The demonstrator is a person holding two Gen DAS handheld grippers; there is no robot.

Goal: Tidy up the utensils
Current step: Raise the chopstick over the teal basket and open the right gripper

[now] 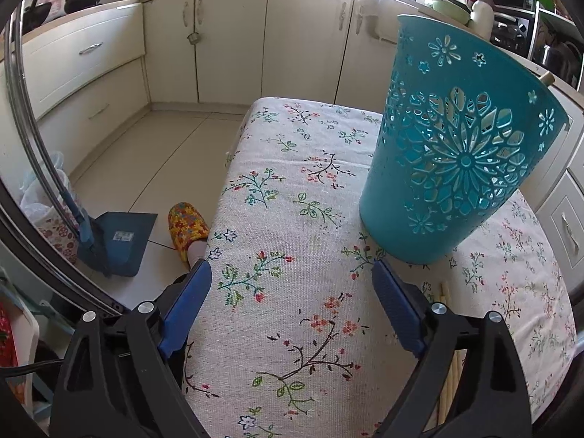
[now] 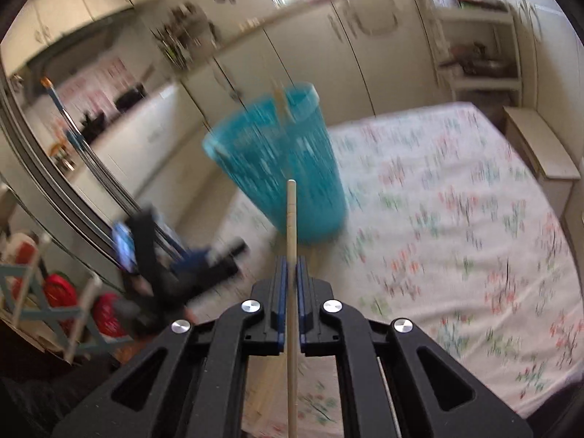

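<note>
A teal cut-out utensil holder (image 1: 463,153) stands upright on the floral tablecloth (image 1: 292,226). My left gripper (image 1: 292,273) is open and empty, low over the cloth just left of the holder's base. Several wooden chopsticks (image 1: 447,361) lie on the cloth beside its right finger. In the blurred right wrist view my right gripper (image 2: 291,266) is shut on one wooden chopstick (image 2: 291,211), which points toward the holder (image 2: 281,160). A wooden stick tip (image 2: 283,104) shows inside the holder.
The table's left edge (image 1: 219,197) drops to a tiled floor with a blue dustpan (image 1: 116,241) and a foot in a patterned slipper (image 1: 188,230). Cream kitchen cabinets (image 1: 255,36) run behind. Drawers (image 1: 564,219) stand to the right of the table.
</note>
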